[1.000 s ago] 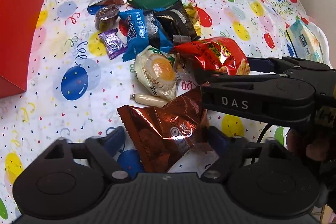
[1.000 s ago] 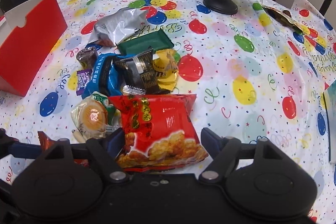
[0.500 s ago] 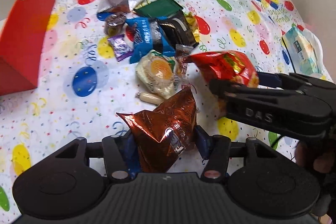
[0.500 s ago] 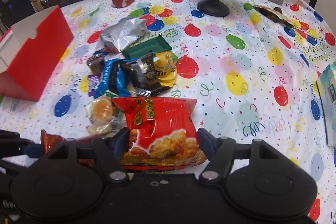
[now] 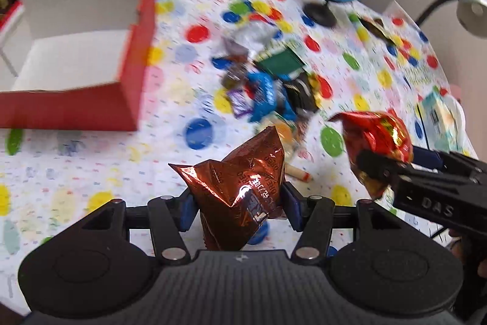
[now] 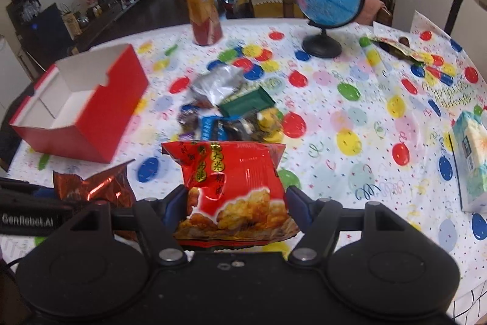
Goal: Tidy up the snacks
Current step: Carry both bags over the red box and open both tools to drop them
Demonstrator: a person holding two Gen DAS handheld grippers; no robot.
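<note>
The left tool [image 5: 237,207] is gripping a copper-brown foil snack bag [image 5: 240,188] clear of the table [image 5: 91,160], its jaws having just been closing on the bag. The right tool [image 6: 236,207] is clamping a red rice-cracker bag [image 6: 234,188], also lifted, its jaws having just been closing. Beyond both bags, right of the open red box [image 6: 100,124], the blurred pile of remaining snacks [image 6: 231,111] is lying, seemingly mixed wrappers.

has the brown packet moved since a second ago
Yes. The brown packet is off the table, lifted in the left tool, above the pile it lay beside.
</note>
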